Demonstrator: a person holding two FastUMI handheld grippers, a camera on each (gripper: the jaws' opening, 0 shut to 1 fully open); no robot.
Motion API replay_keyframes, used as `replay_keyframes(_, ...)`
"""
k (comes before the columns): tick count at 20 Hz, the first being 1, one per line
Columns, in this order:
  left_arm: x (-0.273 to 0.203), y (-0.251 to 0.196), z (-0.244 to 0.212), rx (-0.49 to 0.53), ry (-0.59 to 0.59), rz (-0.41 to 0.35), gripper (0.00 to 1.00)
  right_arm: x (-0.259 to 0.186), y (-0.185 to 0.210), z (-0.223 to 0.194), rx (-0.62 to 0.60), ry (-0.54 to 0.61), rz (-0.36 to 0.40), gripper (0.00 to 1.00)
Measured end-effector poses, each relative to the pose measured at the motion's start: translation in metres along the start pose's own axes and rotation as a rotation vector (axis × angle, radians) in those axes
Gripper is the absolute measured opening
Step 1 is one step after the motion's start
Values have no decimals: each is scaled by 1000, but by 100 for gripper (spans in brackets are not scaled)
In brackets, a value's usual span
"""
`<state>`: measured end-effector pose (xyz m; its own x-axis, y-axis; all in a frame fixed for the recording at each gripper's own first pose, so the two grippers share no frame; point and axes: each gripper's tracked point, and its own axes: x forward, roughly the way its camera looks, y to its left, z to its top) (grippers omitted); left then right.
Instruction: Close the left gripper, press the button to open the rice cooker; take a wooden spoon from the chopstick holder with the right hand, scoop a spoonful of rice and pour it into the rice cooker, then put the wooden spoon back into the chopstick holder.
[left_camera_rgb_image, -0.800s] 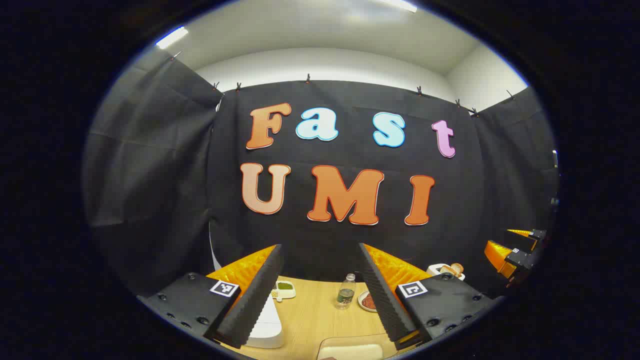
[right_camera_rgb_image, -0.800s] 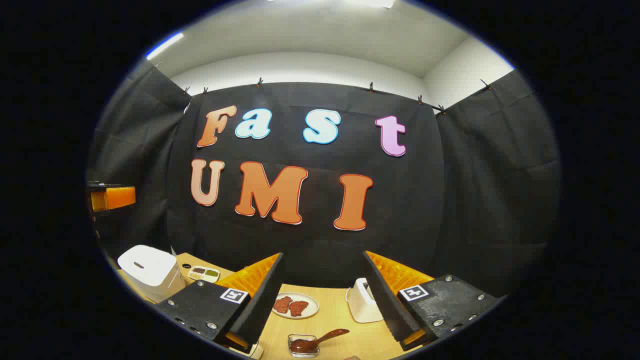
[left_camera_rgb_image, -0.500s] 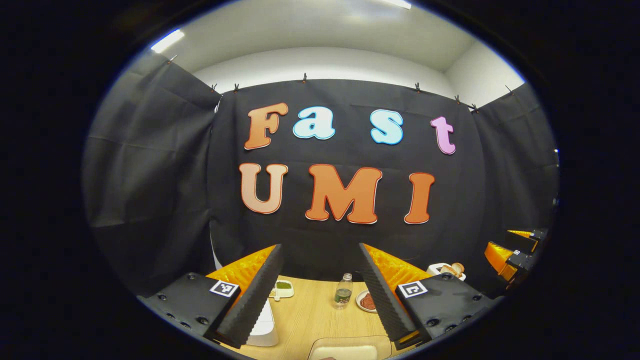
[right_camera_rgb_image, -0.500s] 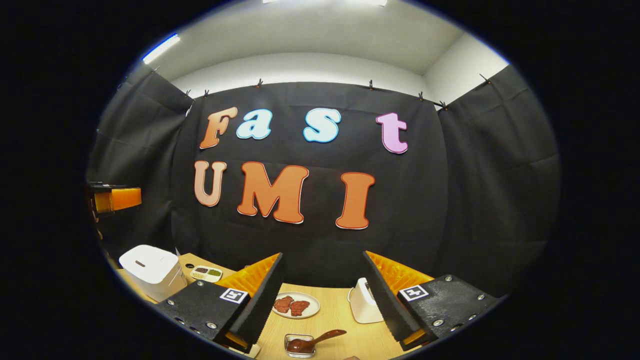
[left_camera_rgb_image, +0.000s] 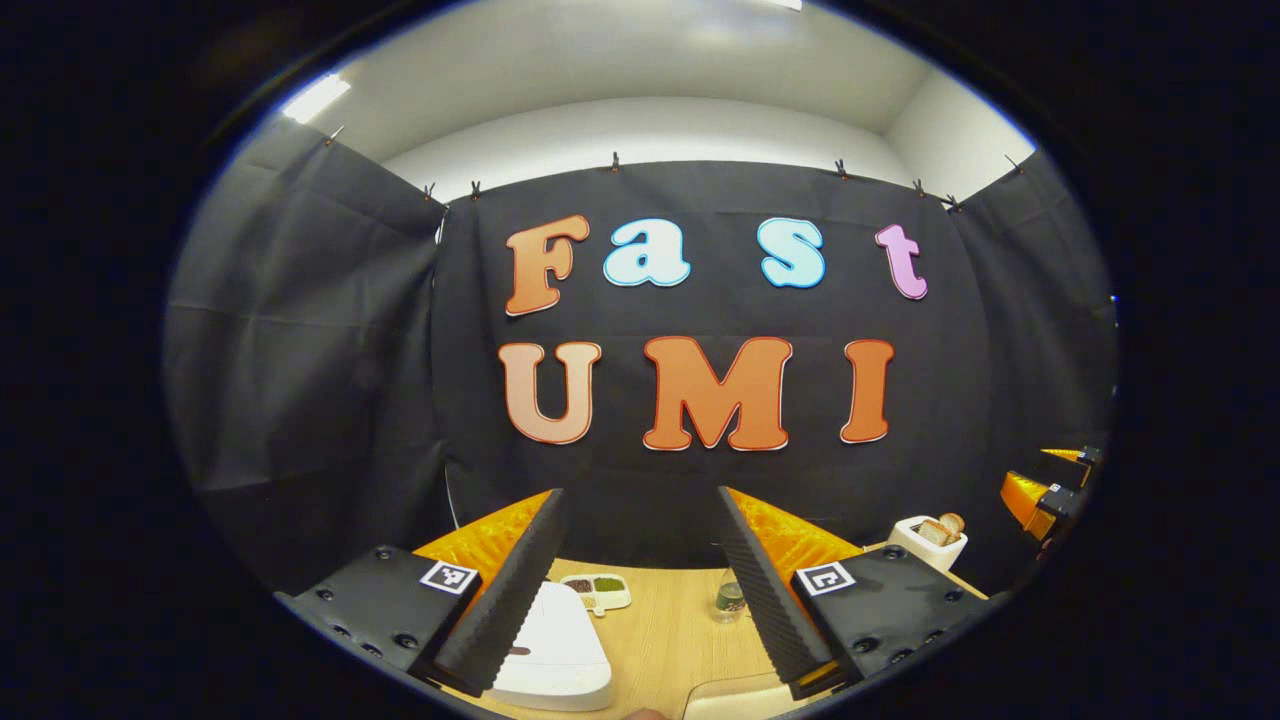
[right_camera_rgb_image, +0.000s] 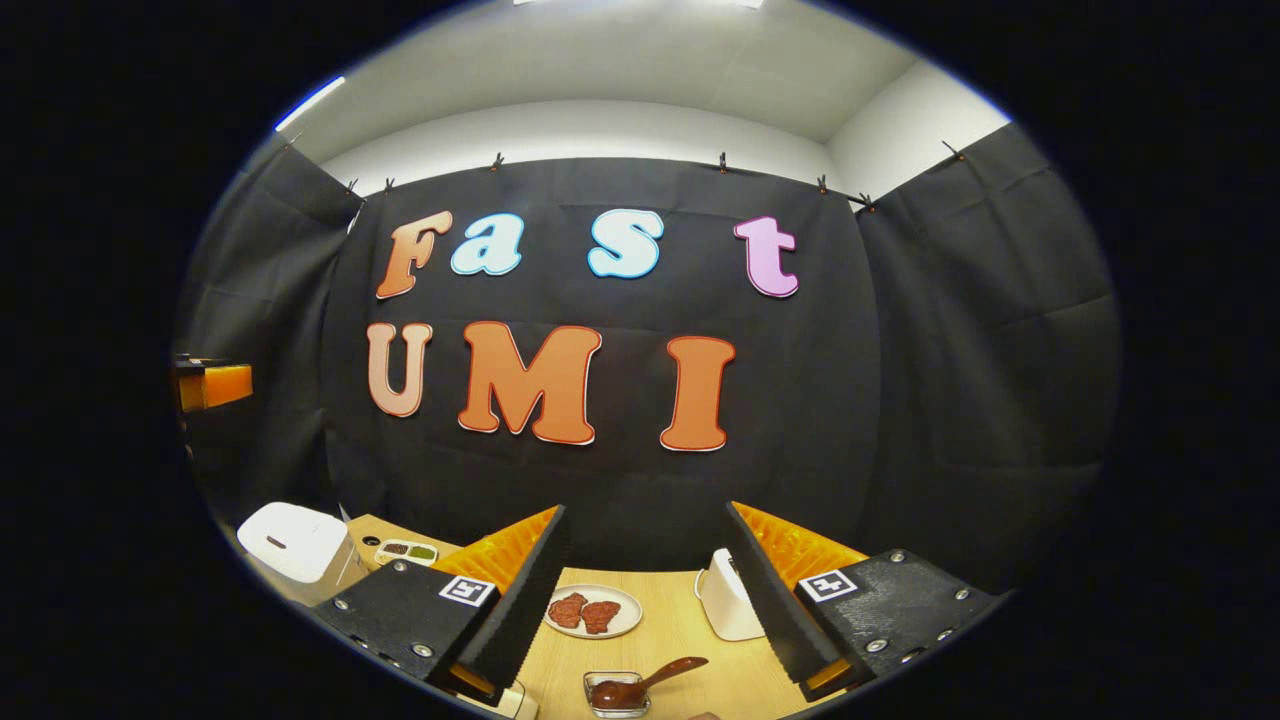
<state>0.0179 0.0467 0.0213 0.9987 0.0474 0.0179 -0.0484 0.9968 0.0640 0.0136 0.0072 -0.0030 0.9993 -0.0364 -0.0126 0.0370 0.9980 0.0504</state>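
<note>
Left gripper view: the left gripper is held above the wooden surface, jaws spread wide and holding nothing. The white rice cooker, lid down, lies low beside the left finger, near a divided dish; a toaster stands at right.

Right gripper view: the right gripper likewise has its jaws wide apart and empty. The rice cooker sits far left; a wooden spoon rests in a small glass dish below a plate.

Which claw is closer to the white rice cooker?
The left claw. The white rice cooker sits just below its fingers. From the right claw, the cooker is far off to its left.
</note>
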Motion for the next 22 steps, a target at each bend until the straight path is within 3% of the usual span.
replay_keyframes(2, 8, 15, 2, -3, -7, 7, 99, 1, 2, 6, -16, -13, -24, 100)
replay_keyframes(5, 17, 41, -3, 15, 4, 34, 97, 2, 11, 7, -23, -10, -43, 95)
replay_keyframes(6, 20, 51, -5, 22, 11, 49, 83, 2, 14, 8, -21, -7, -45, 100)
replay_keyframes(7, 24, 58, -8, 24, 22, 55, 69, 2, 17, 6, -22, -2, -47, 95)
replay_keyframes(8, 28, 64, -12, 21, 35, 55, 55, 3, 18, 5, -26, 2, -58, 100)
replay_keyframes(11, 39, 98, -25, -4, 83, 135, 13, 2, 18, 5, -38, 8, -85, 96)
replay_keyframes(12, 42, 103, -34, -25, 118, 140, 9, 0, 18, 5, -39, 10, -91, 96)
replay_keyframes(13, 45, 117, -40, -33, 160, 174, 13, -1, 17, 6, -40, 10, -101, 96)
replay_keyframes(14, 46, 126, -53, -50, 211, 193, 5, -3, 17, 5, -40, 15, -108, 96)
replay_keyframes(22, 48, 150, -195, -237, 786, 161, 5, -38, -4, -19, -48, 107, -216, 96)
